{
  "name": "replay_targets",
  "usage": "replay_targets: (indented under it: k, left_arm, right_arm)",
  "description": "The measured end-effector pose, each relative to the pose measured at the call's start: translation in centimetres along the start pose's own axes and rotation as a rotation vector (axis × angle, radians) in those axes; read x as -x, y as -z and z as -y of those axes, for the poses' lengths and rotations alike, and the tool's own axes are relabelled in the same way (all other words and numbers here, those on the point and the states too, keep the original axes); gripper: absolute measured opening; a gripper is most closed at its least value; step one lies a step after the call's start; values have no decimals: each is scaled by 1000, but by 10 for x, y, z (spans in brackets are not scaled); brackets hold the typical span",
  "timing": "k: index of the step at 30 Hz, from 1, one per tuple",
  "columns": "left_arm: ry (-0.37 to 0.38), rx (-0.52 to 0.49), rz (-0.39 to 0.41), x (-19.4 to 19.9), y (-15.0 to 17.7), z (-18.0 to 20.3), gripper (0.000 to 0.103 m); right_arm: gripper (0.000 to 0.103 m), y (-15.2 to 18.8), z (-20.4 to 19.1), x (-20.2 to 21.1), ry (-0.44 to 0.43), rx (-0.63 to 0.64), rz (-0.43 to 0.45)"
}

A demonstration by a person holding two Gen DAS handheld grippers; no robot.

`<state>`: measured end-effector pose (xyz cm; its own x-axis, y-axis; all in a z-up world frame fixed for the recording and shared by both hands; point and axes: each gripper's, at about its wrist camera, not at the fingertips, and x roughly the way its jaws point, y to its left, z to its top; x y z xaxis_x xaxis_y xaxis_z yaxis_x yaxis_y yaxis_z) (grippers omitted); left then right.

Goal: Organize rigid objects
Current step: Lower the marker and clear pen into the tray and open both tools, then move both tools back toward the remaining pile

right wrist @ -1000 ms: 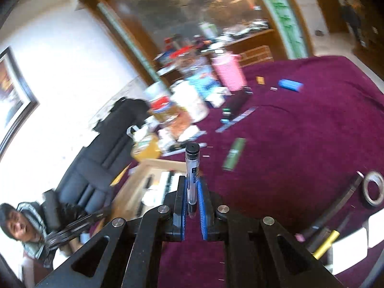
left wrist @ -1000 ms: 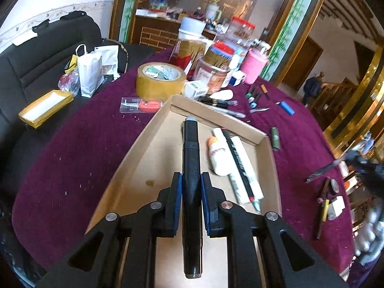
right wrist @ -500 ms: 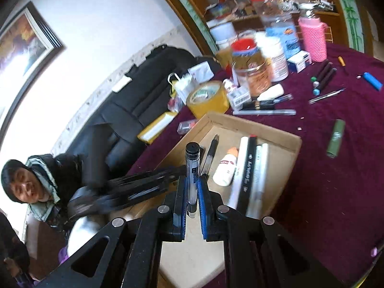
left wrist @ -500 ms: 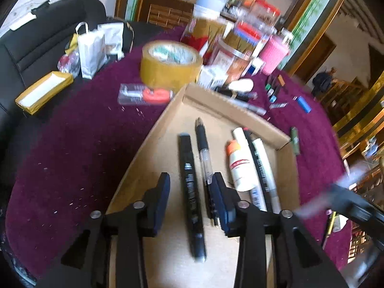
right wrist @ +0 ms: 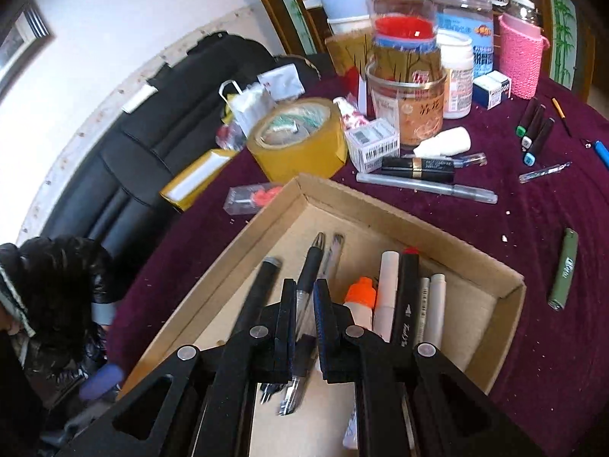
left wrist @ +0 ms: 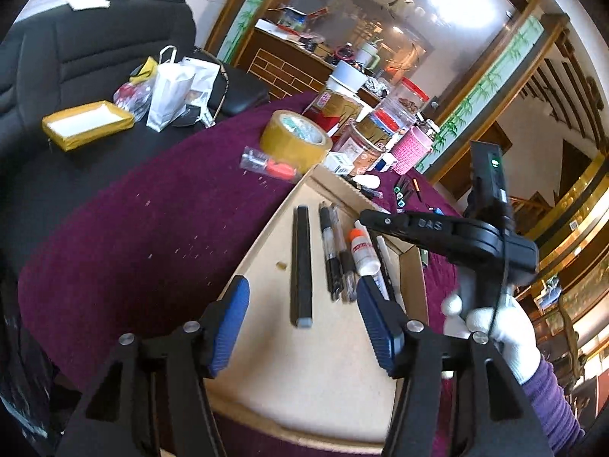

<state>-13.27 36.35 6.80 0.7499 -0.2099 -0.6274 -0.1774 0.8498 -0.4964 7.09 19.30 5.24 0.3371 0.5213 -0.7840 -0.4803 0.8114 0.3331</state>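
The cardboard tray (left wrist: pixel 342 365) (right wrist: pixel 380 213) lies on the purple cloth. My left gripper (left wrist: pixel 304 320) hangs over the tray's near end. Its jaws are opening, and the pads touch nothing. The black marker (left wrist: pixel 300 266) (right wrist: pixel 262 285) lies loose on the tray floor just ahead of them. My right gripper (right wrist: pixel 304 293) (left wrist: pixel 437 228), in a white-gloved hand (left wrist: pixel 495 323), is low over the tray. It is shut on a clear-barrelled pen (right wrist: pixel 304 310), next to a black-grip pen (right wrist: pixel 314 255). An orange-capped glue bottle (right wrist: pixel 359 297) and several markers fill the tray's right side.
Beyond the tray stand a tape roll (right wrist: pixel 300 141), jars (right wrist: pixel 407 87) and a pink knitted cup (right wrist: pixel 519 57). A silver pen (right wrist: pixel 426 188), three markers (right wrist: pixel 533 133) and a green lighter (right wrist: pixel 565 270) lie on the cloth. A black sofa (left wrist: pixel 95 57) is to the left, with a person (right wrist: pixel 38 285) beside it.
My left jaws opened and let the black marker go onto the tray floor. My right gripper swung from the open cloth over the tray and sank toward it, the pen still in it.
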Motion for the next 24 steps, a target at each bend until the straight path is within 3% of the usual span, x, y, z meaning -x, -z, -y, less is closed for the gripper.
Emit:
replay_targets:
  k: [4, 6, 8, 11, 14, 17, 18, 19, 20, 21, 22, 24]
  left_arm:
    - [-30, -7, 26, 8, 5, -1, 71]
    - [-44, -18, 41, 11, 6, 1, 73]
    - [-46, -28, 56, 14, 7, 5, 75]
    - [-44, -43, 76, 17, 10, 12, 75]
    - [-45, -50, 144, 27, 15, 22, 75]
    - [-83, -119, 287, 49, 23, 42, 75]
    - [-109, -168, 361, 59, 28, 55, 77]
    - [-124, -197, 403, 64, 31, 63, 87]
    - [-138, -226, 442, 68, 35, 73, 93]
    - [-146, -253, 474, 70, 38, 84, 103]
    - [-140, -274, 479, 69, 39, 93, 103]
    - [-118, -297, 411, 55, 40, 109, 103]
  right_arm:
    - [16, 3, 3, 5, 32, -9, 24]
    - [40, 6, 7, 18, 45, -17, 42]
    - [55, 11, 12, 39, 63, -13, 91]
    - [66, 21, 18, 76, 130, 23, 192]
    - [79, 39, 23, 123, 246, 78, 327]
    - [103, 74, 25, 174, 465, 163, 566]
    - [103, 91, 28, 188, 549, 186, 668]
    - [103, 105, 32, 196, 603, 206, 738]
    - [103, 117, 40, 202, 647, 226, 772]
    - [103, 121, 49, 203, 682, 229, 751]
    - [103, 122, 56, 203, 700, 226, 720]
    - [102, 126, 80, 203, 721, 191, 646]
